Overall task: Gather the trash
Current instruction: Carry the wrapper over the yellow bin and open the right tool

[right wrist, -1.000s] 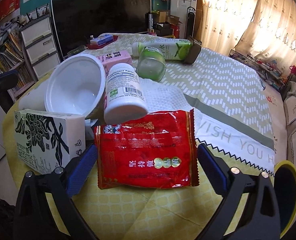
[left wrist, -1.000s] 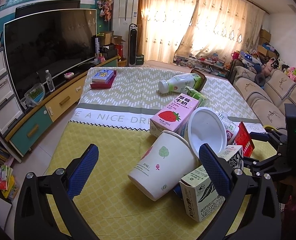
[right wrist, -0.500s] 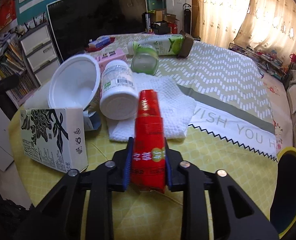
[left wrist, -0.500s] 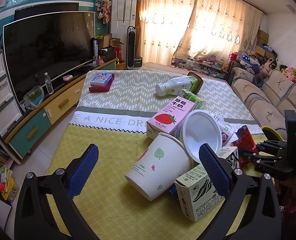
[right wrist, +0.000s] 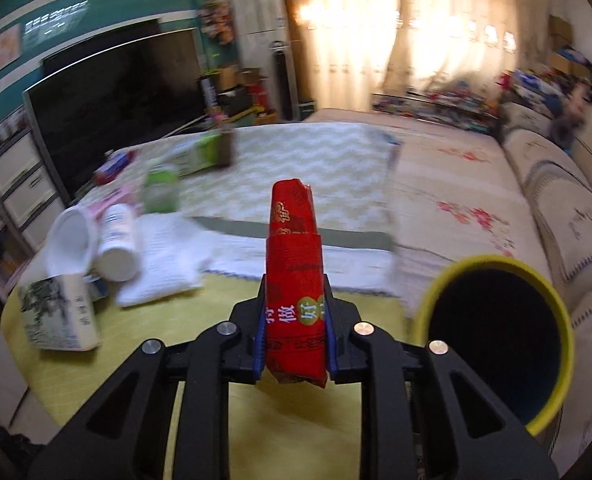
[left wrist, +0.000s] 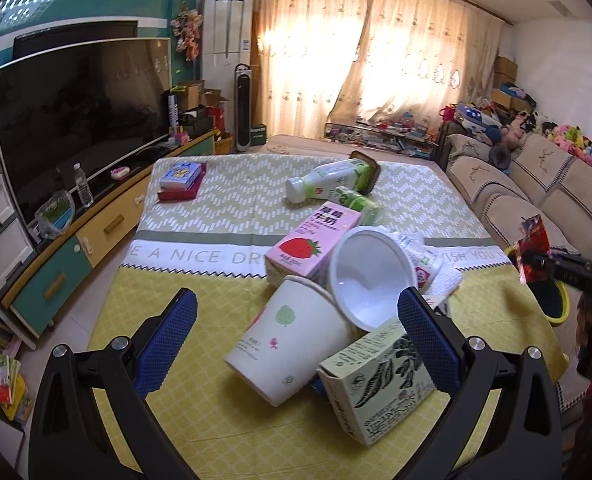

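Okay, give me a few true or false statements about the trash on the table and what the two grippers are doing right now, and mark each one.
1. The right gripper is clamped on a red snack wrapper. True.
2. The left gripper holds the paper cup. False: its jaws are open, holding nothing; the cup lies on its side on the table.
3. A yellow-rimmed bin sits to the right of the held wrapper in the right wrist view. True.
4. The strawberry milk carton stands upright. False: it lies on its side.
5. The white bowl lies flat, mouth down. False: it is tipped on edge, its inside showing.
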Action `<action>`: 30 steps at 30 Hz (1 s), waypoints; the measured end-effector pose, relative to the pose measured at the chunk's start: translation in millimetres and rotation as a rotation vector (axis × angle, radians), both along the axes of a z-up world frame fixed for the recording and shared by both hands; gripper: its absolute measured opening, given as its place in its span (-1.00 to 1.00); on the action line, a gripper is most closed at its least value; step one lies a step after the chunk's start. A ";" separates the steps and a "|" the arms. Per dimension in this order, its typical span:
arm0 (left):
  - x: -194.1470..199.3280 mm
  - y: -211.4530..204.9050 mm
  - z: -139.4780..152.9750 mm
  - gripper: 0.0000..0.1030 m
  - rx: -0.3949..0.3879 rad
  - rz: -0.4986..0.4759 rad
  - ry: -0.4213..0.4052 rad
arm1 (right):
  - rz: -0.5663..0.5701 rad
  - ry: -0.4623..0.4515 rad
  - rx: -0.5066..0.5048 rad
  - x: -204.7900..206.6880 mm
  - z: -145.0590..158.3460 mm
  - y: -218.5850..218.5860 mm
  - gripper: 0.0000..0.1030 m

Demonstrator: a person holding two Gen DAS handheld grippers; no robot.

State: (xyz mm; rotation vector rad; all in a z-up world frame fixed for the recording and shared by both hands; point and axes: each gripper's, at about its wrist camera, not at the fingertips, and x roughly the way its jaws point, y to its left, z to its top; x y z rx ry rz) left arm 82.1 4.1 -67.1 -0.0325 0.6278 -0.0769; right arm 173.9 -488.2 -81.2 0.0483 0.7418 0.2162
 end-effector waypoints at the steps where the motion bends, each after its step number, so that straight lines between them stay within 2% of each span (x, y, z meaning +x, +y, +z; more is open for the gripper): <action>1: -0.4 -1.9 0.5 0.93 0.003 -0.006 -0.003 | -0.047 0.005 -0.004 1.1 -2.4 -16.2 -0.58; 8: -2.7 -13.3 5.0 0.93 -0.015 -0.076 -0.031 | -0.305 0.093 -0.042 13.5 -36.2 -109.9 -0.48; 9: -2.9 -15.3 5.5 0.93 -0.015 -0.084 -0.032 | -0.329 0.103 -0.047 15.4 -41.7 -120.1 -0.31; 10: -2.9 -17.5 5.9 0.93 -0.013 -0.092 -0.034 | -0.355 0.114 -0.056 16.7 -46.5 -128.5 -0.06; 13: -2.5 -23.0 6.0 0.93 -0.011 -0.109 -0.031 | -0.410 0.125 -0.081 19.3 -56.8 -144.9 0.24; 15: -3.0 -26.8 6.0 0.93 -0.014 -0.128 -0.024 | -0.435 0.127 -0.076 20.4 -60.8 -151.5 0.31; 21: -5.4 -33.3 6.0 0.93 -0.016 -0.169 -0.018 | -0.459 0.108 -0.093 17.7 -59.0 -153.5 0.32; 30: -18.2 -37.4 -5.8 0.93 -0.046 -0.235 0.019 | -0.440 0.083 -0.090 11.7 -47.4 -138.9 0.42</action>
